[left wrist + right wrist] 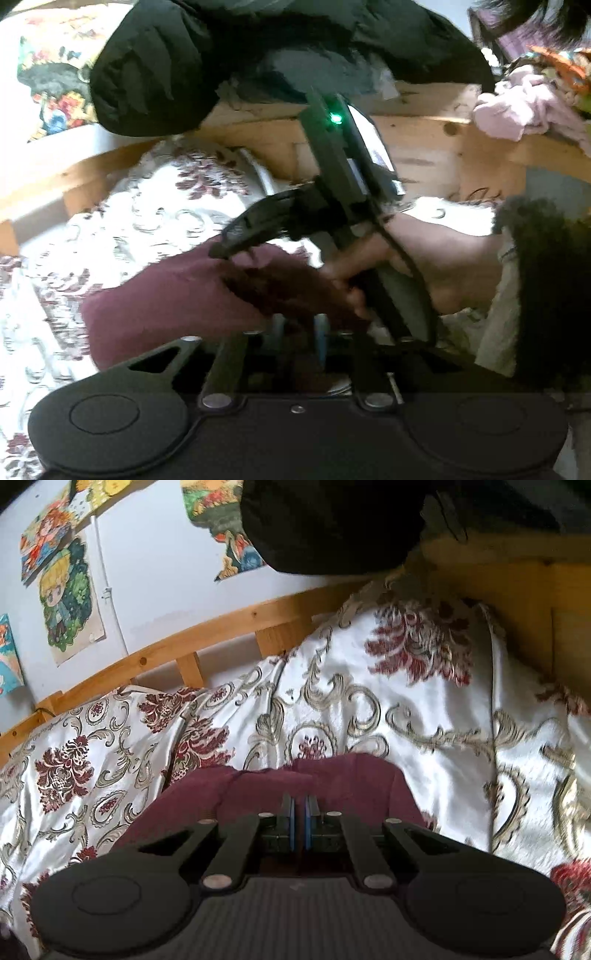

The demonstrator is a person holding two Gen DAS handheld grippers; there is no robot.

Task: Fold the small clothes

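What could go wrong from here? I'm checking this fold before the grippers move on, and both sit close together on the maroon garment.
1. The right gripper is shut on the maroon garment at its near edge only; a pull could slip the cloth free.
2. In the left wrist view, the other gripper's cable hangs close to the left gripper and could snag.
3. The glossy floral bedspread is rumpled, so the fold may slide or skew.

A maroon garment [332,779] lies on the bed's floral satin bedspread [424,720].
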